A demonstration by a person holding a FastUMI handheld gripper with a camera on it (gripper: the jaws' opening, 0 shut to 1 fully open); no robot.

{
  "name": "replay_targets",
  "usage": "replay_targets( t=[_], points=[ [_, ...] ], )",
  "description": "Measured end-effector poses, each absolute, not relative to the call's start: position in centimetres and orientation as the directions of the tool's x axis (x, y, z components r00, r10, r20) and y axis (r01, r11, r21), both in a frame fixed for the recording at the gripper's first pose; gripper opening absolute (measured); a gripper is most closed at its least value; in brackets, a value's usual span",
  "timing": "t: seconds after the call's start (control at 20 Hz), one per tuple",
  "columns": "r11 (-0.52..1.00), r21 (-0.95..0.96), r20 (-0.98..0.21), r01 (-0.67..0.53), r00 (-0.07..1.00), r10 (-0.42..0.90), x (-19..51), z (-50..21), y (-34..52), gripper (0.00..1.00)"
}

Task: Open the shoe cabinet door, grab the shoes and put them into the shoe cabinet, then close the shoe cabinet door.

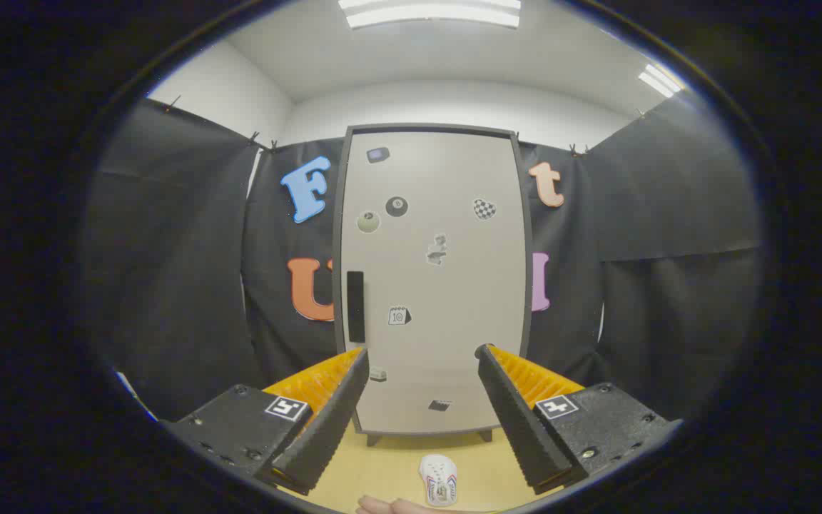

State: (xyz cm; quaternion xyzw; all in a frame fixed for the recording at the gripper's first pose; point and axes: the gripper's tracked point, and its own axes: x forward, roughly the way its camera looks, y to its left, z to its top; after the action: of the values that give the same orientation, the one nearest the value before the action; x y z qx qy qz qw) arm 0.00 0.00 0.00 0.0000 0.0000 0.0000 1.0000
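Gripper point(422, 351) gapes wide; shoe cabinet point(447, 300) door closed, contents hidden; 1 shoe point(438, 480), apparently, below.

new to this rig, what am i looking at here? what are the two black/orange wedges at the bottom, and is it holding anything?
There is no robot arm. A person carries the hand-held gripper, and a fisheye camera riding on it looks forward along its two fingers. The black wedges with orange ribbed sides are those fingers; they stand apart, open, with nothing between them. Beyond them stands the shoe cabinet, its door shut, stickers scattered over it and a dark handle near one edge. On the yellow floor in front of the cabinet lies a white shoe, with part of a person's hand beside it.
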Motion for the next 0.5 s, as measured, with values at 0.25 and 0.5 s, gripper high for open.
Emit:
replay_targets(
  t=[0.25,0.5],
  points=[
    [1.000,-0.004,0.003,0.013,1.000,-0.013,-0.03,0.17,-0.72,1.00],
    [1.000,-0.014,0.011,0.024,1.000,-0.024,-0.05,0.50,-0.94,1.00]
  ],
)
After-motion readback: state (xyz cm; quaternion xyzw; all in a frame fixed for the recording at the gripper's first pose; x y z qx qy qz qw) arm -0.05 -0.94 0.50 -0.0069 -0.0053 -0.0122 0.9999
